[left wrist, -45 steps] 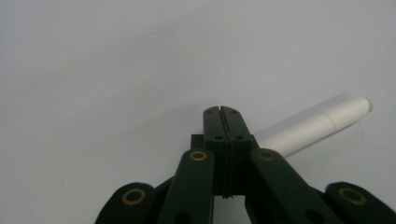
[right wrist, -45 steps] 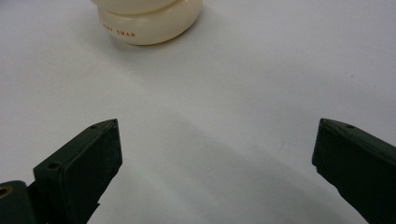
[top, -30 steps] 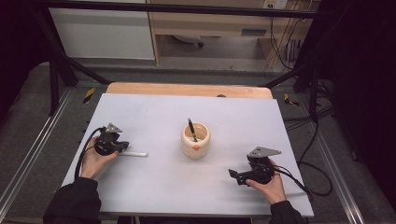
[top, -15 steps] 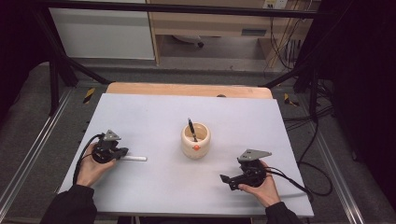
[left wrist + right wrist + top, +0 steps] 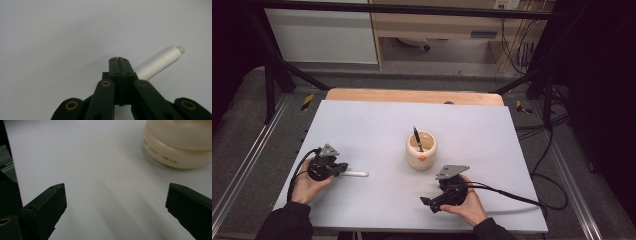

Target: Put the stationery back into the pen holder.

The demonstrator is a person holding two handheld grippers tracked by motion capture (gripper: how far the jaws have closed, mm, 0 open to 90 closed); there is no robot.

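A cream cup (image 5: 421,150) stands mid-table with a dark pen (image 5: 417,137) upright in it. A white marker (image 5: 355,174) lies flat at the left. My left gripper (image 5: 343,170) rests at the marker's left end, pointing right. In the left gripper view its jaws (image 5: 118,60) are pressed together with nothing between them, and the marker (image 5: 160,62) runs out from behind the right jaw. My right gripper (image 5: 426,202) sits near the front edge, below the cup, pointing left. Its jaws (image 5: 116,192) stand wide apart over bare table, with the cup (image 5: 180,145) ahead at the upper right.
The white table top (image 5: 512,150) has a wooden strip (image 5: 412,96) along its far edge. Cables (image 5: 512,197) trail from the right gripper across the front right corner. Metal frame rails (image 5: 242,165) run along both sides of the table.
The right hand slid left along the front of the table and turned its gripper to point left. The left hand drifted slightly toward the near edge, and the marker shifted a little with it.
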